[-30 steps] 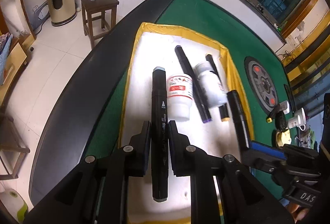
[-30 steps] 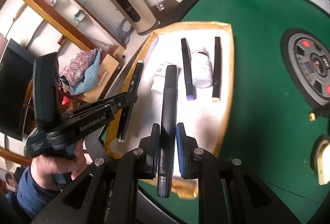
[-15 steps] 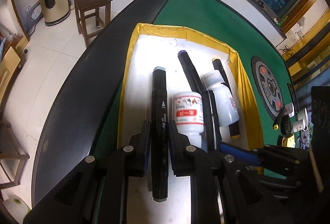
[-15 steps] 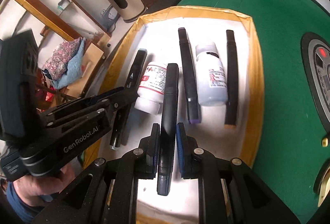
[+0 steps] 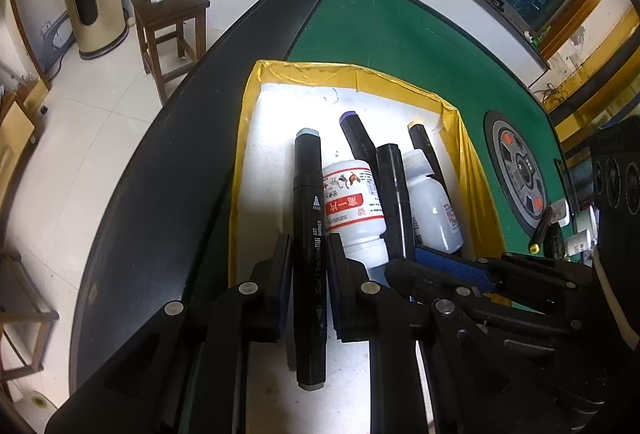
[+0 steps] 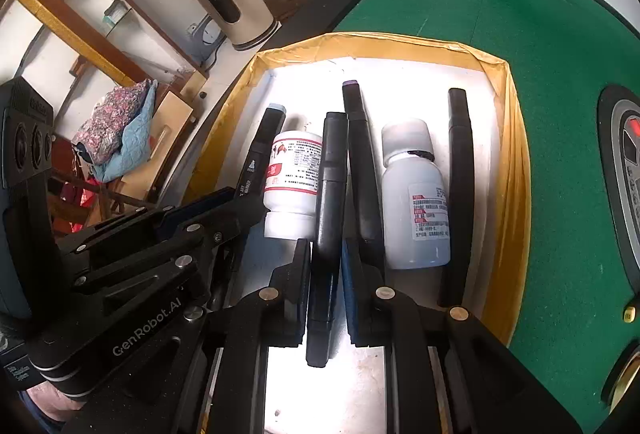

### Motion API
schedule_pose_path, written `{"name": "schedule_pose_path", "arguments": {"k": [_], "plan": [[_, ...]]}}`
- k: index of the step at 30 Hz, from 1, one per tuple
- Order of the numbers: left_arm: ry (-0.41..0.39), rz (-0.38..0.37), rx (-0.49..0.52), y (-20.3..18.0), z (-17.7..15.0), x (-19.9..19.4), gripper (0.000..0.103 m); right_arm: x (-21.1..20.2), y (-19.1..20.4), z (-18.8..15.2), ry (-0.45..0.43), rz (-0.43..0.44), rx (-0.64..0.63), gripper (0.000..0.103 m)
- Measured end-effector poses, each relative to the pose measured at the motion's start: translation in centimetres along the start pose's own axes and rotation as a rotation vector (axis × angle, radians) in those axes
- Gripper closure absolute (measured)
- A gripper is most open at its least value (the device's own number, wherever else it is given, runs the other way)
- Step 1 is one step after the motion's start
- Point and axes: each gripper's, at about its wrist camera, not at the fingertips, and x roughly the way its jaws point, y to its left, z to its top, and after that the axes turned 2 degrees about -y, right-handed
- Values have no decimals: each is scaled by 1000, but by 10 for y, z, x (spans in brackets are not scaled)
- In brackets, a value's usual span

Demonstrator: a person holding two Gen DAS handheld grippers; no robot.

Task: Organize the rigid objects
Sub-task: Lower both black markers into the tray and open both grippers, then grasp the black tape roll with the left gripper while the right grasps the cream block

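Observation:
My left gripper (image 5: 309, 246) is shut on a black art marker (image 5: 308, 218) with a grey-blue cap end, held over the left part of the yellow-rimmed white tray (image 5: 256, 122). My right gripper (image 6: 326, 254) is shut on a second black marker (image 6: 330, 194), low in the tray between a red-labelled white bottle (image 6: 294, 174) and a purple-tipped marker (image 6: 360, 154). A plain white bottle (image 6: 416, 202) and another black marker (image 6: 460, 174) lie further right. In the left wrist view the right gripper (image 5: 416, 254) shows beside the bottles (image 5: 352, 202).
The tray sits on a green felt table (image 6: 540, 34) with a black padded edge (image 5: 168, 154). A round grey control panel (image 5: 516, 174) is set in the felt at right. Small items (image 5: 560, 218) lie beyond it. A wooden stool (image 5: 168, 6) with a glass stands on the floor.
Both grippers have carried their markers forward and down into the tray. The right one's marker went from the tray's near edge to between the red-labelled bottle and the purple-tipped marker.

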Motion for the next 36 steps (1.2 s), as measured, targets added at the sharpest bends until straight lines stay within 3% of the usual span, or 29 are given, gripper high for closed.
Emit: {"name": "schedule_pose_path", "arguments": {"k": [6,9,17,28,32,36], "plan": [[-3,1,-13,-4,-4,-8,86,-11,3,-2,-26,6,-19,88],[-10,3,-24,-6,-6,-13,76,-15,1,-2,-30,19,-15,88],[-52,-70,-9,-31,-18,-41,76,-49,-20,-22,-64,87,66,88],[7,-238,197,-129,-34,-41,76,-111,-85,-80,-142,68,232,88],[58,-295,268,-170,-51,-29,76,-138,-125,-116,-187,18,347,88],[95,-327,317,-203,-71,-23,76,-163,-175,-131,-214,-59,401,86]]}}
